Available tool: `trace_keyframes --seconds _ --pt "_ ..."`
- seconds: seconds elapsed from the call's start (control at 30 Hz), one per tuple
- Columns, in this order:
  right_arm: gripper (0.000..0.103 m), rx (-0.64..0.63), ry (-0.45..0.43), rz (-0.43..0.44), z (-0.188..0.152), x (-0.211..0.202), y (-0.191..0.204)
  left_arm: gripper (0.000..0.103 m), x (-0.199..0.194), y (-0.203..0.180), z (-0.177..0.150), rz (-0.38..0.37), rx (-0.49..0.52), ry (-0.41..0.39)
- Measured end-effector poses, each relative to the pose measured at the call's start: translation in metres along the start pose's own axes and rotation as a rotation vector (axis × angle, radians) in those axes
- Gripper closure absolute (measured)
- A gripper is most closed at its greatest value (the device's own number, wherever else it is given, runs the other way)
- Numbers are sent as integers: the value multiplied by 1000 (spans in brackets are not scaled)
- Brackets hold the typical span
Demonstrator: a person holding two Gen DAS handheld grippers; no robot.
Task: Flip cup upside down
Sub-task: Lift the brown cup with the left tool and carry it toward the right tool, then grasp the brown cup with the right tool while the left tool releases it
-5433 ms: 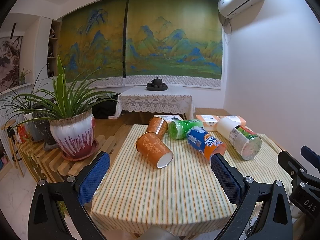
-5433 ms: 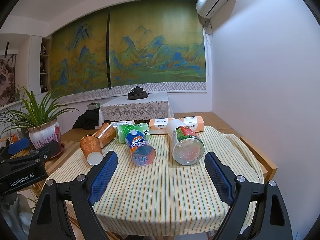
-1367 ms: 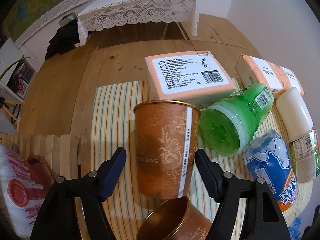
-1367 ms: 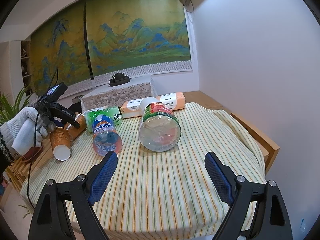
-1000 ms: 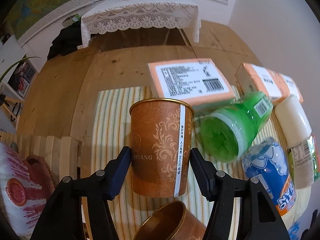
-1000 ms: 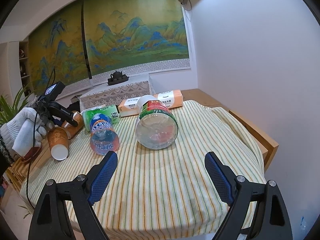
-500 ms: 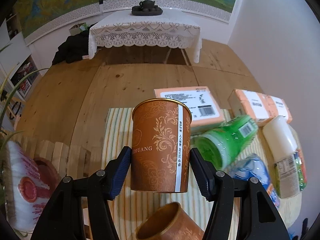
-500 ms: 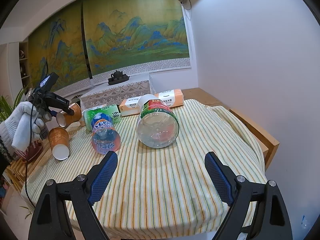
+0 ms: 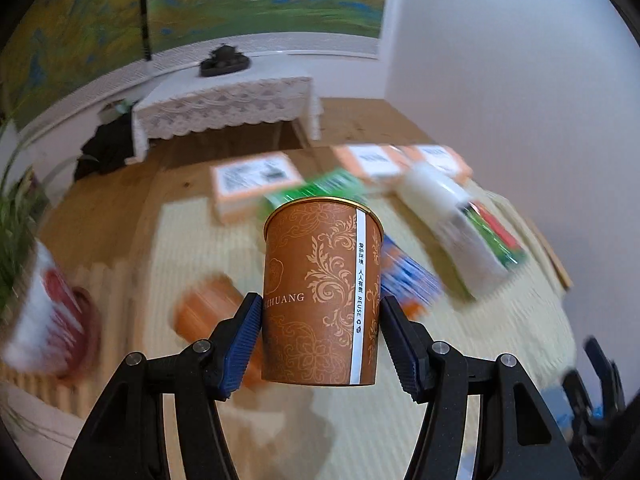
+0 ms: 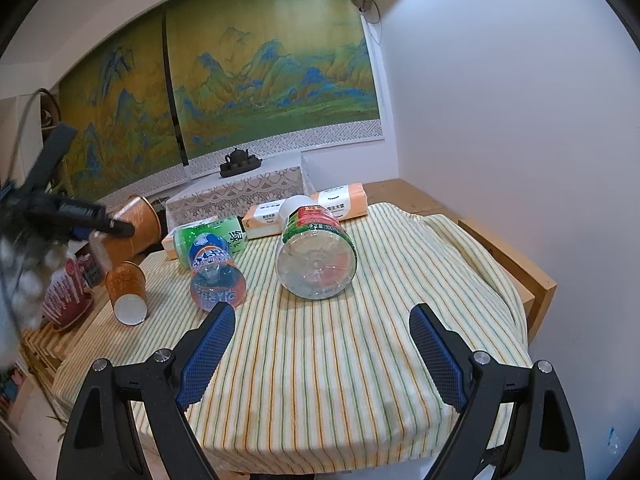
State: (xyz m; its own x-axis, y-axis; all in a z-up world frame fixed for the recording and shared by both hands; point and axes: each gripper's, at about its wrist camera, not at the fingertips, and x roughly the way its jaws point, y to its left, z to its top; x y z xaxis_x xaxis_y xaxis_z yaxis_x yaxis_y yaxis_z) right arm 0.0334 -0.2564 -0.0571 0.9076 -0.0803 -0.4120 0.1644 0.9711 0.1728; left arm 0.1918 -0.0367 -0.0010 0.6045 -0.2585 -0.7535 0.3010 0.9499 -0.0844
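Observation:
My left gripper [image 9: 320,320] is shut on an orange paper cup [image 9: 320,292] with gold scroll pattern, held in the air above the striped table. In the right wrist view this cup [image 10: 134,226] is tilted, rim pointing up and left, in the left gripper [image 10: 116,226] at far left. A second orange cup [image 10: 127,292] lies on its side on the cloth below it, white inside facing the front; it is blurred in the left wrist view [image 9: 208,312]. My right gripper [image 10: 320,344] is open and empty over the table's near side.
On the striped tablecloth [image 10: 340,360] lie a Fanta bottle [image 10: 214,274], a large clear bottle [image 10: 316,254], a green bottle [image 10: 208,236] and orange tissue packs [image 10: 340,200]. A potted plant [image 10: 66,292] stands left of the table. The wall is close on the right.
My left gripper has lifted the cup higher off the table and swung it; the left view is now motion-blurred. The right gripper has stayed still and open.

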Motion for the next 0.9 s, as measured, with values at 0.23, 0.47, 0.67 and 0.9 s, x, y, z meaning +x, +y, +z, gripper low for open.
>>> trace_keyframes --seconds 0.23,0.47,0.67,0.9 --pt "17 -8 3 -1 -5 -8 -1 39 11 -51 -63 -48 -33 14" --pt "17 -9 17 -4 -12 -13 -2 39 30 -70 -91 -66 -80 36" --pt "17 -12 20 -8 -15 -17 -3 38 37 -80 -97 -80 -83 48" --pt "17 -12 21 -12 -16 -20 -4 19 27 -79 -95 -101 -81 29"
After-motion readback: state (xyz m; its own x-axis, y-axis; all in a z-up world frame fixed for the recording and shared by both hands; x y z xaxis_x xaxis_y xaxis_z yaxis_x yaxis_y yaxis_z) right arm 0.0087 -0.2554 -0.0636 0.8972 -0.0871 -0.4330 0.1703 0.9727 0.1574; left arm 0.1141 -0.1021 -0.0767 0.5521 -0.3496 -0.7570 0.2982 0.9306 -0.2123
